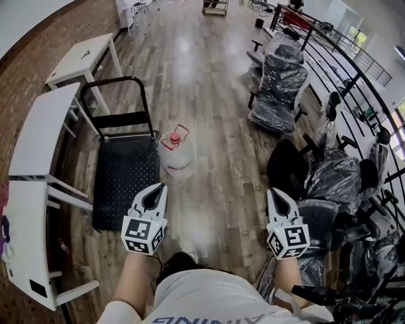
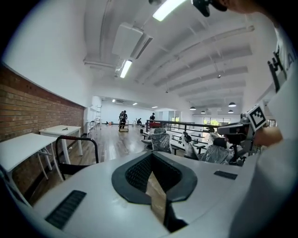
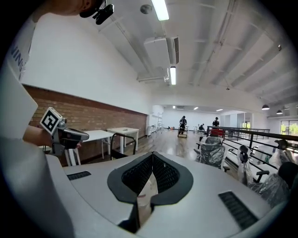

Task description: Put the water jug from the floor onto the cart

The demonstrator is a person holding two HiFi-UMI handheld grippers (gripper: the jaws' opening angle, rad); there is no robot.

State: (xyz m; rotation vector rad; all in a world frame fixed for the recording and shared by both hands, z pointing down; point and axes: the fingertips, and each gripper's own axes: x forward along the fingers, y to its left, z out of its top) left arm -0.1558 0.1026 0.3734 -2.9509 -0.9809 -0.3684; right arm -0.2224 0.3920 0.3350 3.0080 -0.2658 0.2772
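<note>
Jug (image 1: 176, 152) w/ red cap (image 1: 175, 137) upright on floor (image 1: 215, 126), just beside cart (image 1: 126, 177)

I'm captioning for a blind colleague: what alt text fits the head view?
A red-capped water jug stands on the wooden floor beside a black cart. Nearer the camera, the left gripper and right gripper, both shut and empty, point ahead.

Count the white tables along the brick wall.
3: far table, middle table beside the cart, near table at lower left. White furniture farther up the room may include more.
</note>
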